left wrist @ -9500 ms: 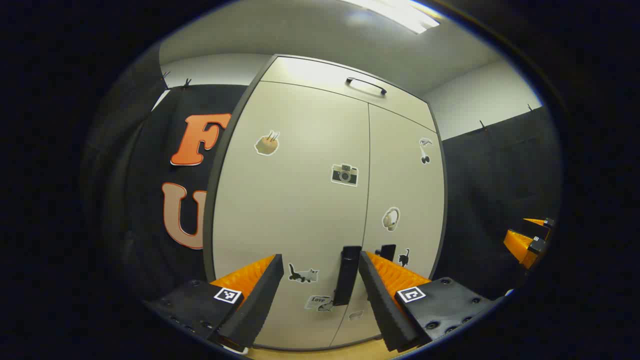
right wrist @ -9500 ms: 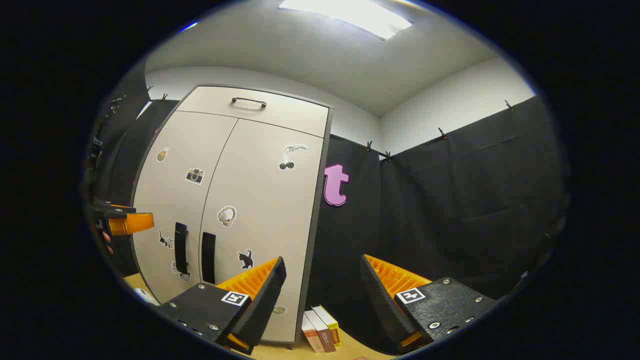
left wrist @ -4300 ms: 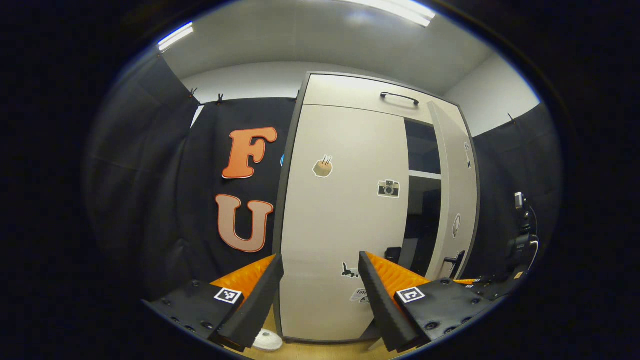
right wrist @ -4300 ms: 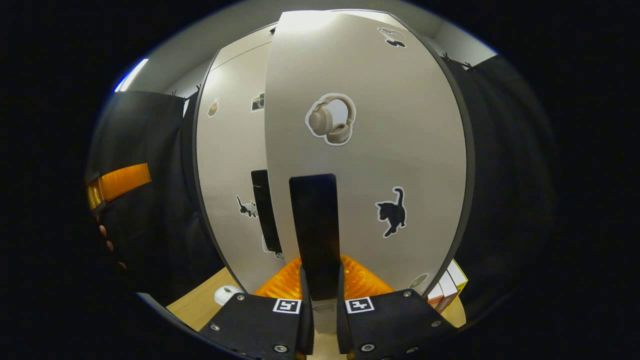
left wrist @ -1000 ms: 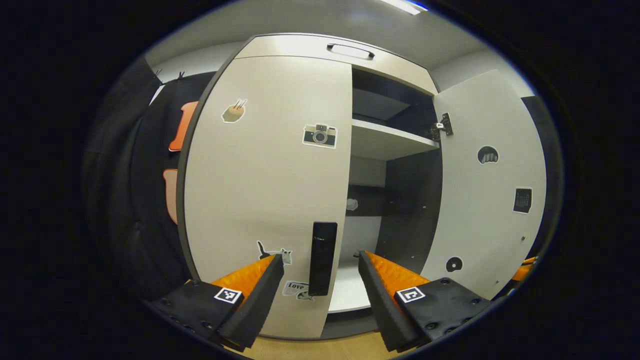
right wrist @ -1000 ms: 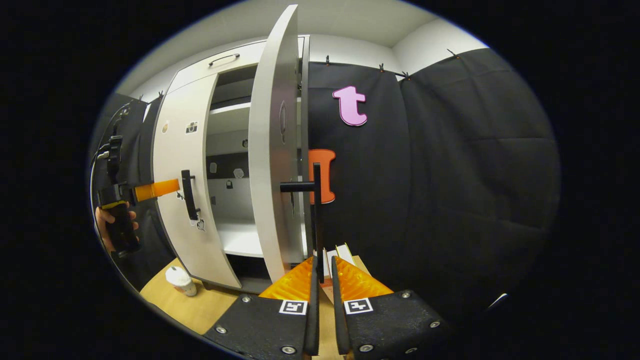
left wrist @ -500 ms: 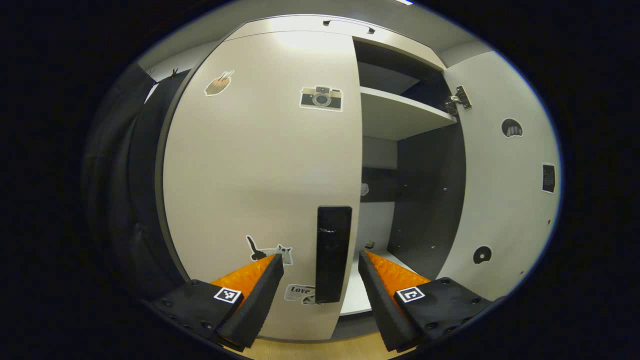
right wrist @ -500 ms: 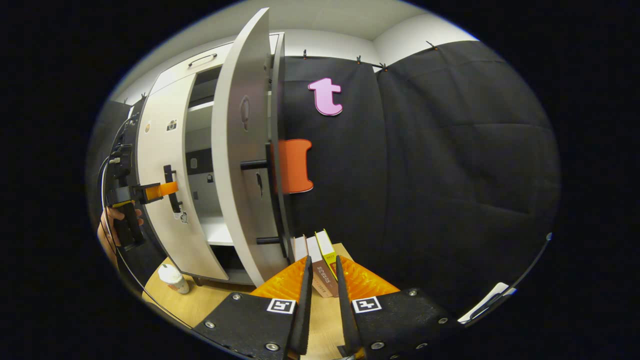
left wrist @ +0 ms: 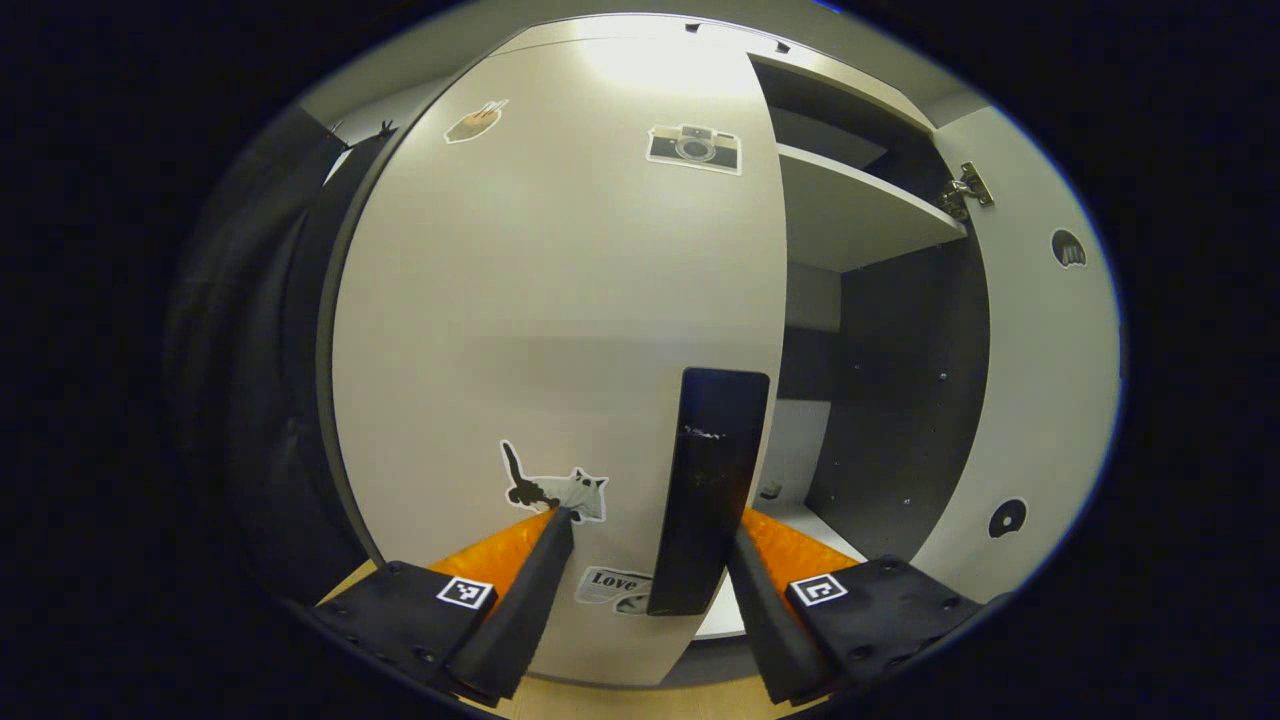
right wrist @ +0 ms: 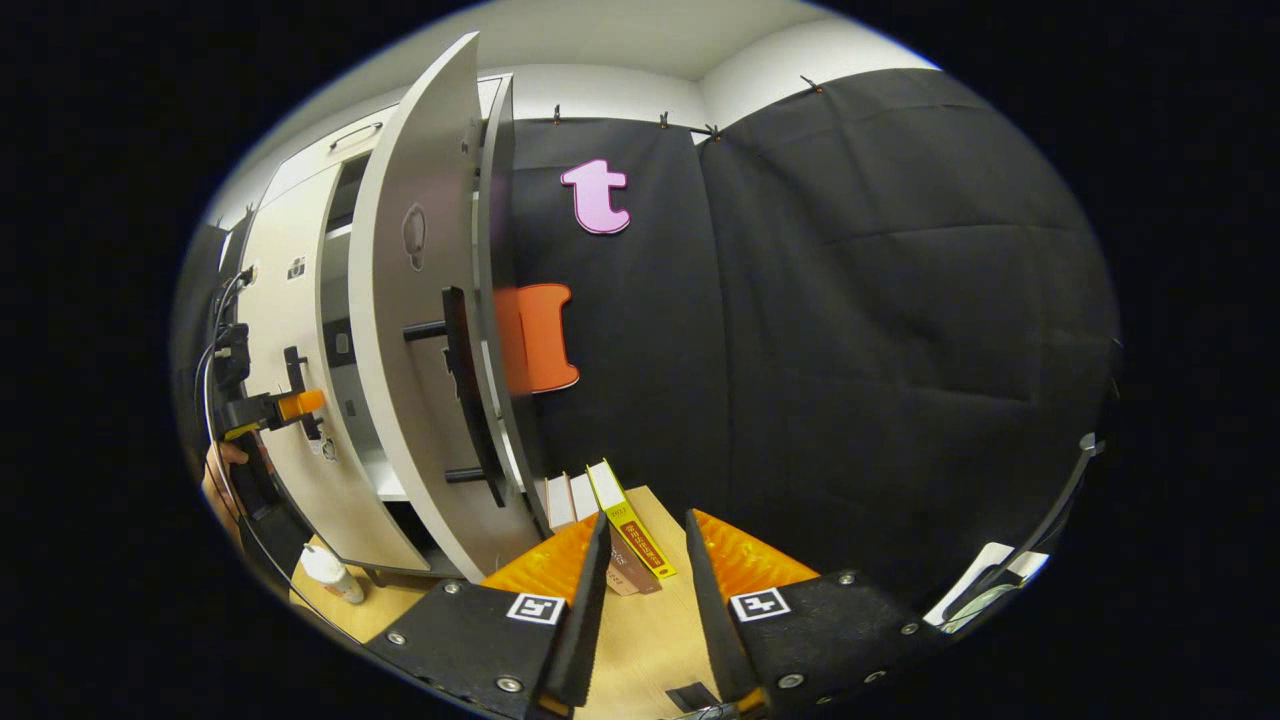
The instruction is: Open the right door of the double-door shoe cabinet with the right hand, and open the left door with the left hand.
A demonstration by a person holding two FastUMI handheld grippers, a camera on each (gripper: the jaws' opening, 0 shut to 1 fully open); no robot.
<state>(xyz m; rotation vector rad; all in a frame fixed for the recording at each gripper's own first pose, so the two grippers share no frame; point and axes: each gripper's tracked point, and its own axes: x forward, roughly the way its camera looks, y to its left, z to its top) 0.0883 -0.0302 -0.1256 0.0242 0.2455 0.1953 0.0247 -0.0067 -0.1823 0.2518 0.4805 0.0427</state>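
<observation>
The pale shoe cabinet's left door is closed, stickers on its face. Its black upright handle stands between the fingers of my left gripper, which is open; the right finger is close beside the handle. The right door stands swung wide, baring a shelf. In the right gripper view that right door shows nearly edge-on with its black handle free. My right gripper is drawn back from it, open by a narrow gap, holding nothing. The left gripper shows far left at the left door.
Books lean against the black wall on the wooden floor just beyond my right fingers. A small white container stands on the floor before the cabinet. A hand and cables are at the far left.
My right gripper has let go of the right door's handle, drawn away and parted its fingers. My left gripper has closed in until the left door's handle stands between its fingers.
</observation>
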